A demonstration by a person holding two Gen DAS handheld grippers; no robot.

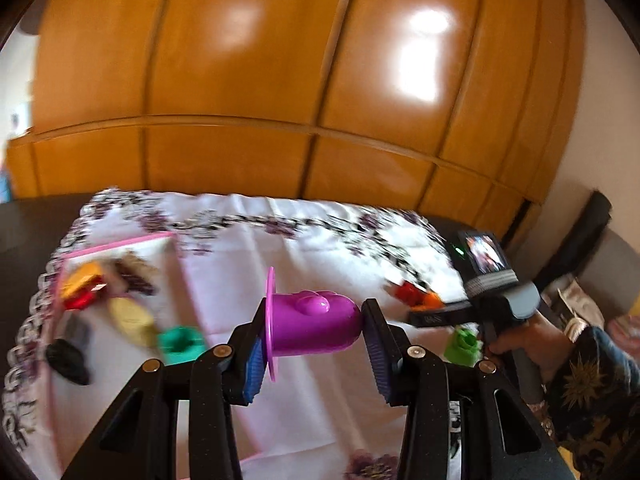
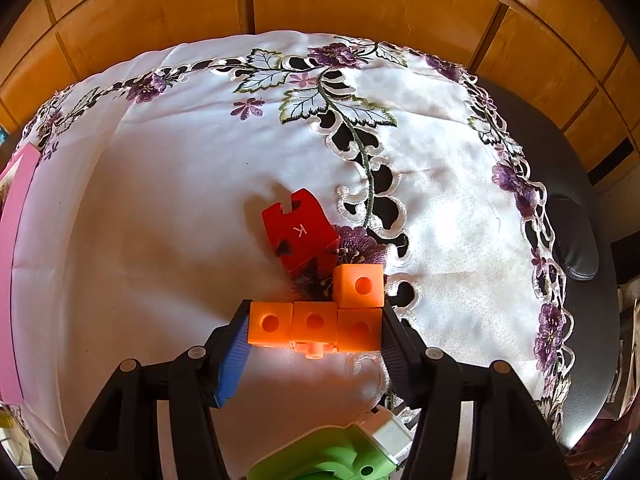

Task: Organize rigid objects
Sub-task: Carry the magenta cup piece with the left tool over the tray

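My left gripper (image 1: 314, 346) is shut on a purple plastic cup-shaped piece (image 1: 320, 320) with a flat flange, held sideways above the white embroidered cloth (image 1: 312, 248). My right gripper (image 2: 314, 334) is shut on the ends of a row of joined orange cubes (image 2: 316, 322) lying on the cloth; a further orange cube (image 2: 360, 284) sits at the row's far right end. A red block marked K (image 2: 300, 232) lies just beyond them. In the blurred left wrist view, a pink-rimmed tray (image 1: 120, 243) at the left holds several coloured pieces.
A light green piece (image 2: 328, 456) with a white cube (image 2: 394, 428) lies below my right gripper. A dark green piece (image 1: 180, 344) lies near the tray. The cloth covers a dark round table (image 2: 580, 216). A wooden wardrobe (image 1: 280, 80) stands behind. A person's hand (image 1: 536, 344) is at the right.
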